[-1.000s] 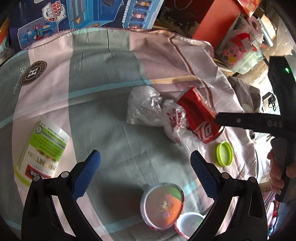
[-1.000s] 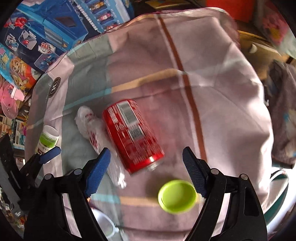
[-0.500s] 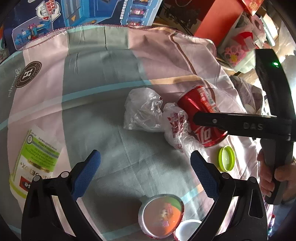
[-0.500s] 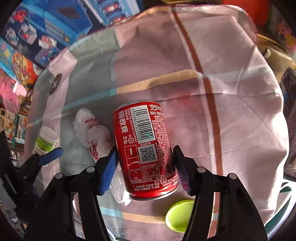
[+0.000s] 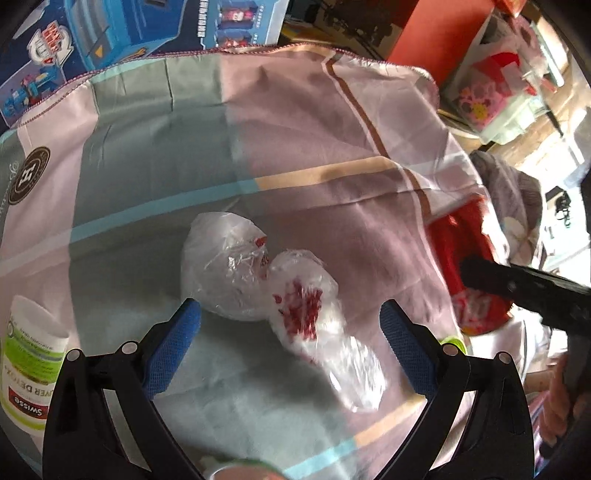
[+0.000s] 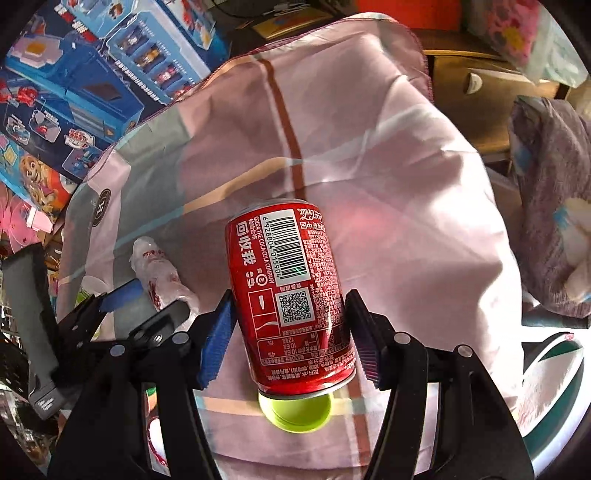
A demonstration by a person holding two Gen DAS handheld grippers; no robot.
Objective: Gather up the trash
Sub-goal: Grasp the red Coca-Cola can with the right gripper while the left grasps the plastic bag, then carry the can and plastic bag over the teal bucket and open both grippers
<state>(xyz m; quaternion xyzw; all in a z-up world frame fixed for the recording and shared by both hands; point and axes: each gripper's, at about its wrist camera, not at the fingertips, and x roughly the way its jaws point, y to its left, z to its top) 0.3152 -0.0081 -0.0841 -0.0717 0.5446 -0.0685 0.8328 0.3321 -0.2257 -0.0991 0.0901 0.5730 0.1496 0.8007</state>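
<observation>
A red cola can (image 6: 280,277) is clamped between the blue pads of my right gripper (image 6: 288,306), which is shut on its lower half. In the left wrist view the can (image 5: 454,236) shows blurred at the right edge, behind a black finger (image 5: 517,288) of that gripper. A crumpled clear plastic bag (image 5: 236,273) with red print lies on the striped cloth (image 5: 295,129). My left gripper (image 5: 288,314) hovers open just over the bag, which reaches in between the fingers; no pad touches it. The right wrist view shows the bag (image 6: 155,269) and the left gripper (image 6: 144,304) at the left.
A lime green lid (image 6: 295,411) lies on the cloth just below the can's base. A white and green supplement bottle (image 5: 29,362) lies at the left. Blue toy boxes (image 5: 110,33) line the far edge. A grey patterned cloth heap (image 6: 546,221) sits right.
The right jaws closed onto the red can and carried it right, away from the bag. My left gripper moved forward, so the plastic bag now sits between its open fingers.
</observation>
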